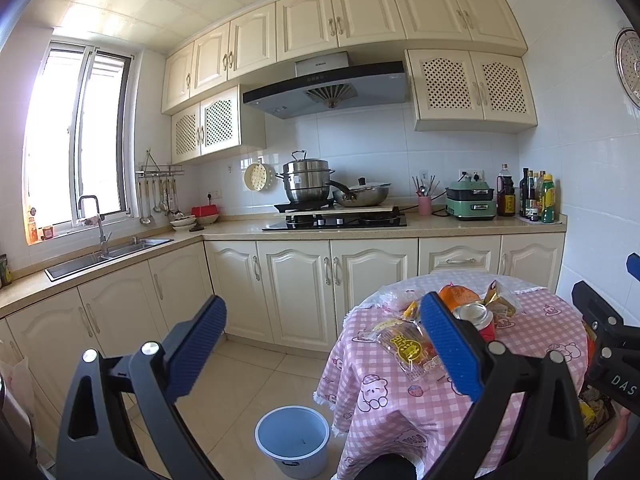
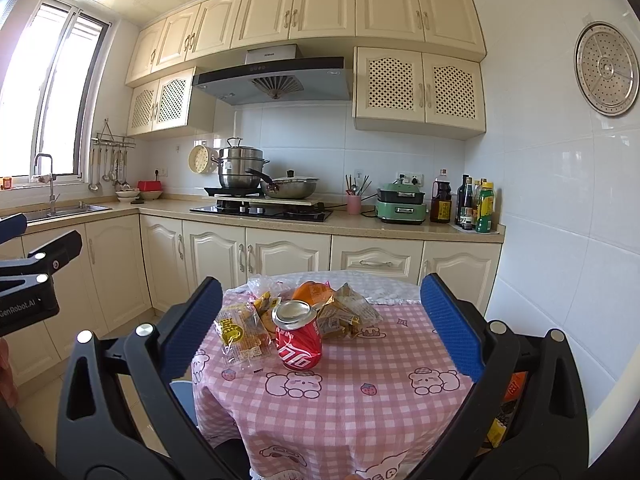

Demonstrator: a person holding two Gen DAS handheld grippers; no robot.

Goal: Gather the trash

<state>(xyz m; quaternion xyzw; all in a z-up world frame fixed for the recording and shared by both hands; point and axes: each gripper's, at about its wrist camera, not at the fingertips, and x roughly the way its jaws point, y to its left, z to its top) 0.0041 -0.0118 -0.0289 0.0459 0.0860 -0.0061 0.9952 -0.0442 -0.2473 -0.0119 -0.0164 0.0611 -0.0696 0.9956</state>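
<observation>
A round table with a pink checked cloth (image 2: 340, 392) holds the trash: a dented red soda can (image 2: 298, 336), a clear snack wrapper with a yellow label (image 2: 240, 334), an orange wrapper (image 2: 314, 290) and crumpled gold wrappers (image 2: 344, 314). The can (image 1: 478, 318) and the clear wrapper (image 1: 412, 350) also show in the left wrist view. A pale blue bin (image 1: 293, 440) stands on the floor left of the table. My right gripper (image 2: 322, 330) is open and empty, short of the can. My left gripper (image 1: 322, 346) is open and empty, above the floor left of the table.
Cream kitchen cabinets (image 2: 256, 256) run behind the table, with a stove and pots (image 2: 260, 184), a green appliance (image 2: 400, 204) and bottles (image 2: 476, 206) on the counter. A sink (image 1: 108, 254) is at the left under the window. A white tiled wall (image 2: 560, 220) is close on the right.
</observation>
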